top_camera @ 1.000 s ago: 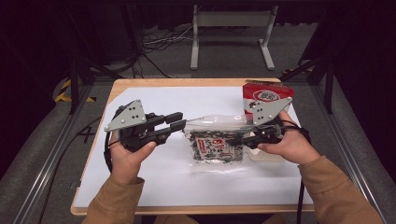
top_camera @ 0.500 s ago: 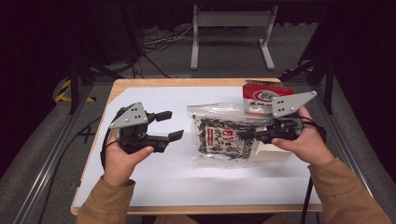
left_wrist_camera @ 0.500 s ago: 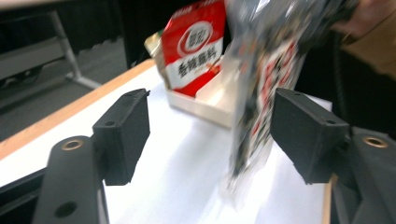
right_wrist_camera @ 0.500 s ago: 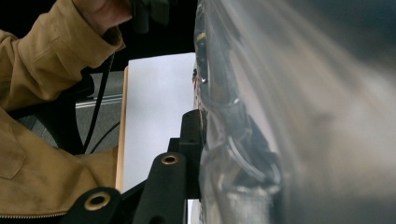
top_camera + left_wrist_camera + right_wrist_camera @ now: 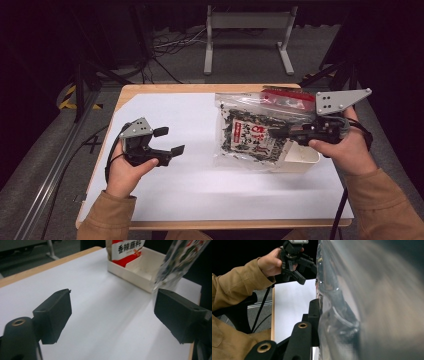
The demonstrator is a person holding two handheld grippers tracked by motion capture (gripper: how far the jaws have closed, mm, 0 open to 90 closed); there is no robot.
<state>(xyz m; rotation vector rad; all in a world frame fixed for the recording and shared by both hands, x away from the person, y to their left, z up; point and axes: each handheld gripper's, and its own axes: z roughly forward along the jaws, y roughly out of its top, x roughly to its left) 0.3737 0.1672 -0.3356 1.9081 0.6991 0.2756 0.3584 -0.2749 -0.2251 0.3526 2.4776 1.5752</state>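
A clear zip bag (image 5: pixel 250 132) of dark snack with a red and white label hangs tilted above the table's right half. My right gripper (image 5: pixel 280 134) is shut on the bag's right edge. In the right gripper view the bag (image 5: pixel 362 302) presses against the one black jaw I can see, at my right gripper (image 5: pixel 319 307). My left gripper (image 5: pixel 168 141) stands open over the white sheet at the left, holding nothing. In the left gripper view the two jaws of my left gripper (image 5: pixel 115 315) are wide apart, with bare sheet between them.
A white open box (image 5: pixel 300 157) sits under the bag at the right, and a red packet (image 5: pixel 282 97) stands in its far end. The left gripper view shows the box (image 5: pixel 130 272), the red packet (image 5: pixel 126 250) and the bag (image 5: pixel 180 255). A white sheet (image 5: pixel 175 190) covers the wooden table.
My left gripper has let go of the bag, opened and drawn back to the left. My right gripper has carried the bag right, over the white box.
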